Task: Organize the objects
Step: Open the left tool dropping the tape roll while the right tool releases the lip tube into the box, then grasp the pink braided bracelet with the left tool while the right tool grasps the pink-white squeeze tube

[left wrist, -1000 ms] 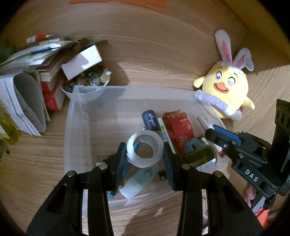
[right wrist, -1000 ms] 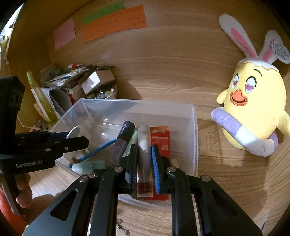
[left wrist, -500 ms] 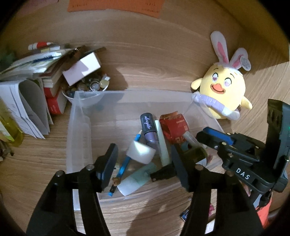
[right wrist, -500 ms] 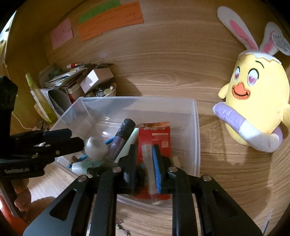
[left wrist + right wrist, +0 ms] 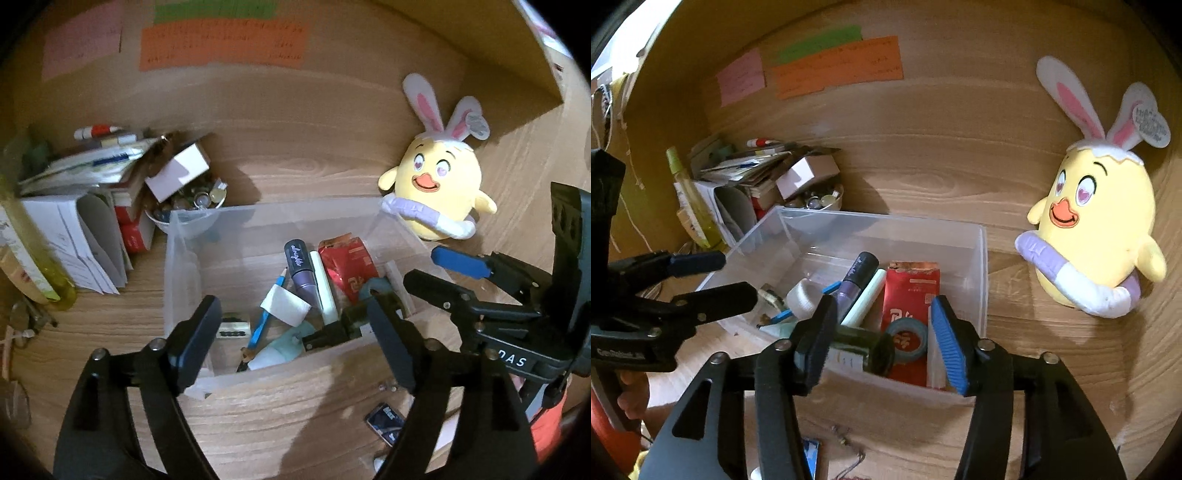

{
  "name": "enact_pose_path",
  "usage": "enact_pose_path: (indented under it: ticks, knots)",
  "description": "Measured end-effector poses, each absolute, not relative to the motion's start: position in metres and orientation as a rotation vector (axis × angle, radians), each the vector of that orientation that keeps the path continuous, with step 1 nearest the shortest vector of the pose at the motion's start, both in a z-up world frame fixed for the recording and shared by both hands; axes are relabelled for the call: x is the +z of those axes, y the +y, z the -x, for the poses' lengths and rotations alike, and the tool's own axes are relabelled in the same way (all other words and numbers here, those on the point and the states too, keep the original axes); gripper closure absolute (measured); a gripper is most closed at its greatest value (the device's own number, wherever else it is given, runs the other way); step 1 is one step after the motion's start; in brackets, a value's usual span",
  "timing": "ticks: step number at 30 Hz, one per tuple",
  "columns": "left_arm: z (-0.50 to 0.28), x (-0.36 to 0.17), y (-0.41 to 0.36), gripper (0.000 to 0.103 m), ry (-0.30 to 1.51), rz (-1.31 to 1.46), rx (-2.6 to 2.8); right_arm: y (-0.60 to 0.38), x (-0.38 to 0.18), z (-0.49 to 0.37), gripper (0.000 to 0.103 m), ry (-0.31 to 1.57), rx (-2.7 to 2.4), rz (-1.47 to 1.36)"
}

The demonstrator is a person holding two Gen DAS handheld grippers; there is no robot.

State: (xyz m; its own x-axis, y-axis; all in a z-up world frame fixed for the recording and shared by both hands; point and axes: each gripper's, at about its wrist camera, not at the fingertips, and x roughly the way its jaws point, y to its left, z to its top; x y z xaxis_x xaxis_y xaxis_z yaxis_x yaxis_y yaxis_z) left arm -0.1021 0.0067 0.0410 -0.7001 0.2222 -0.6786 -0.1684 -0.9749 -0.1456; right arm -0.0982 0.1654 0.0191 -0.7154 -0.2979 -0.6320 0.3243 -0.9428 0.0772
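Observation:
A clear plastic bin [image 5: 258, 210] [image 5: 886, 218] stands on the wooden desk. In it lie a white tape roll [image 5: 286, 306] [image 5: 801, 295], a purple tube [image 5: 301, 273], a pale green tube [image 5: 324, 288], a red packet [image 5: 349, 269] [image 5: 912, 291], a teal tape roll [image 5: 908, 339], a dark green bottle [image 5: 864, 345] and a white tube [image 5: 397, 280] [image 5: 932, 350]. My left gripper [image 5: 291, 343] [image 5: 733, 277] hovers over the bin's near wall, jaws opening, nothing between them. My right gripper [image 5: 882, 343] [image 5: 424, 267] is opening above the bin's right end; the white tube lies loose by its blue pad.
A yellow plush chick [image 5: 439, 188] [image 5: 1097, 221] with rabbit ears stands right of the bin. Books and papers [image 5: 74, 177], a bowl of small items [image 5: 192, 199] and a yellow-green bottle [image 5: 33, 254] crowd the left. A small dark packet [image 5: 384, 421] lies on the near desk.
The left gripper let go of the white tape roll, which dropped into the bin. The right gripper released the white tube. Both jaws widened and both grippers rose and drew back.

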Motion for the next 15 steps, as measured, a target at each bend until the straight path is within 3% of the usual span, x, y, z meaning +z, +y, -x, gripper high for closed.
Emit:
enact_pose_path:
  ticks: [3,6,15]
  knots:
    - [0.091,0.045,0.006,0.012,-0.085,1.073,2.733,0.167,0.024,0.086,0.028,0.087,-2.676,-0.918]
    - [0.081,0.047,0.004,0.008,-0.080,1.056,2.744,0.169,0.027,0.076,0.023,0.108,-2.688,-0.904]
    - [0.060,0.037,-0.004,0.006,-0.107,1.115,2.719,0.175,0.028,0.049,0.019,0.102,-2.657,-0.909]
